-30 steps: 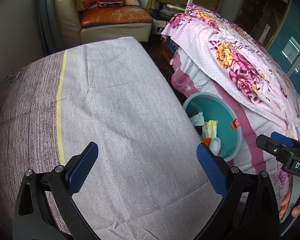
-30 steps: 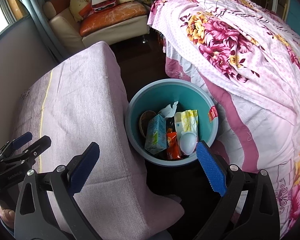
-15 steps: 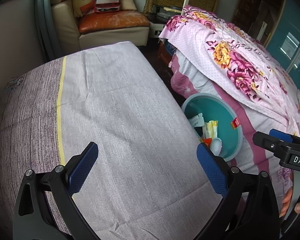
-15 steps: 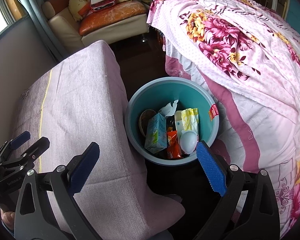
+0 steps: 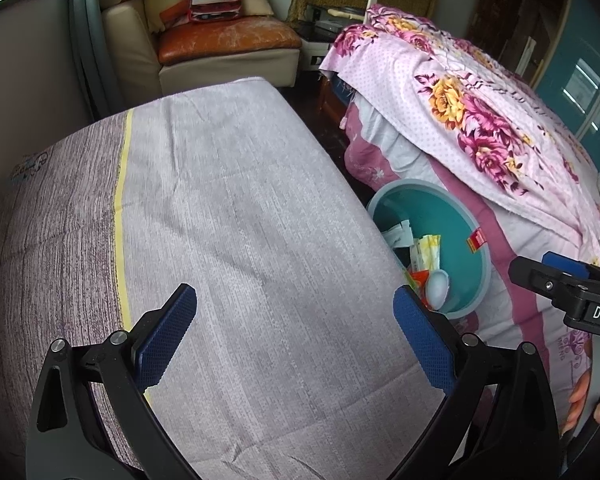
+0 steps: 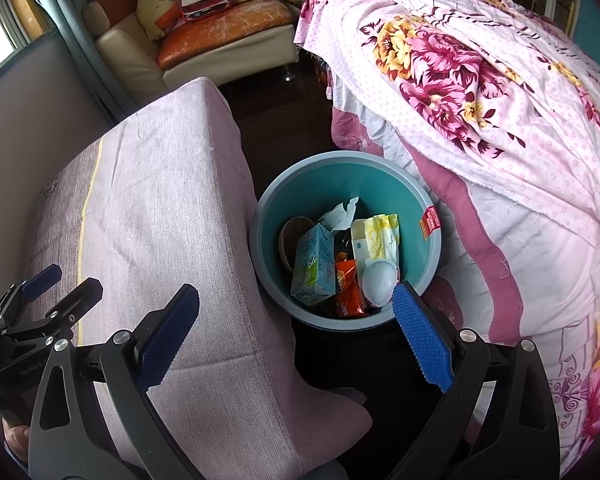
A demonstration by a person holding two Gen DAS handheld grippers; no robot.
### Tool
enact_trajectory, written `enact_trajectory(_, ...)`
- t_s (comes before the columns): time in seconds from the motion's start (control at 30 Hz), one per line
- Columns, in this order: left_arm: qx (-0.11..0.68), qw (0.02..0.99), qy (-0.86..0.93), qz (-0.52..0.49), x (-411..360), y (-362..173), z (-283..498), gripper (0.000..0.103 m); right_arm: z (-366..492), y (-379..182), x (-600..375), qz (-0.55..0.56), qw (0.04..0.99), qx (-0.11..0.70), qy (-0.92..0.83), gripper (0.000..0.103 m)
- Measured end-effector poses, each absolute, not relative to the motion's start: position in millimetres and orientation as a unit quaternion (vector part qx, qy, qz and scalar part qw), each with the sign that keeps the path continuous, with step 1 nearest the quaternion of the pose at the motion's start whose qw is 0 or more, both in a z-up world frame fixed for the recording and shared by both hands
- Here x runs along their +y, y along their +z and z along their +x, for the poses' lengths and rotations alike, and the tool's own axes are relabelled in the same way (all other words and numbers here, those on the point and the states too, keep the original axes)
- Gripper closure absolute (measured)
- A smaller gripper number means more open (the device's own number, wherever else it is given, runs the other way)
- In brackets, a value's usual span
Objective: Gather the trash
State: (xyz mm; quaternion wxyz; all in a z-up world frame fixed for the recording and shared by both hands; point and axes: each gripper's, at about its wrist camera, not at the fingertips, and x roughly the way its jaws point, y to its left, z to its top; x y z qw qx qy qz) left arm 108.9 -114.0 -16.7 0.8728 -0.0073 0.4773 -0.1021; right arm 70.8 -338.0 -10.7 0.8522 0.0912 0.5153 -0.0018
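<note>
- Left wrist view: left gripper (image 5: 294,332) sits at the bottom of the frame with its blue pads spread wide and nothing between them, above a cloth-covered table (image 5: 228,216) that fills the centre and left. No trash shows on that cloth. The teal bin (image 5: 476,220) peeks out at centre right, wedged between the table edge and the floral bed (image 5: 480,128), with wrappers and a white egg-shaped shell (image 5: 437,284) visible inside. The right gripper (image 5: 556,280) enters at the right edge; its jaws look parted.
- Risk here, as I judge it: with nothing left in sight on the table, a blind reach could snag the cloth and drag it over the edge onto the bin.
- Right wrist view: right gripper (image 6: 296,328) is likewise spread and empty at the bottom of the frame, looking down into the bin (image 6: 268,216) at centre. The collected trash lies inside: a green carton (image 6: 314,266), an orange wrapper (image 6: 348,284), a yellow packet (image 6: 384,234), torn paper (image 6: 344,212) and the shell (image 6: 378,282) nearest the lower right rim.
- Risks here, in my view: the bin stands close against the hanging cloth and the bedding, so a low swing of either tool could knock it over and spill the contents; the shell, resting high near the rim, would likely roll out first. Trash hidden under the bed's drape could also be missed.
</note>
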Motion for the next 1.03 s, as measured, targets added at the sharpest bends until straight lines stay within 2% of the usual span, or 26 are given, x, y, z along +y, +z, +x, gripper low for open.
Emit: enact_trajectory(1.03, 0.493, 0.865, -0.098, 0.001, -113.1, -25.8, 106.9, 0.004, 72.9, -11.6, -336.0, 0.093, 0.850, 0.519, -0.003, 0.010)
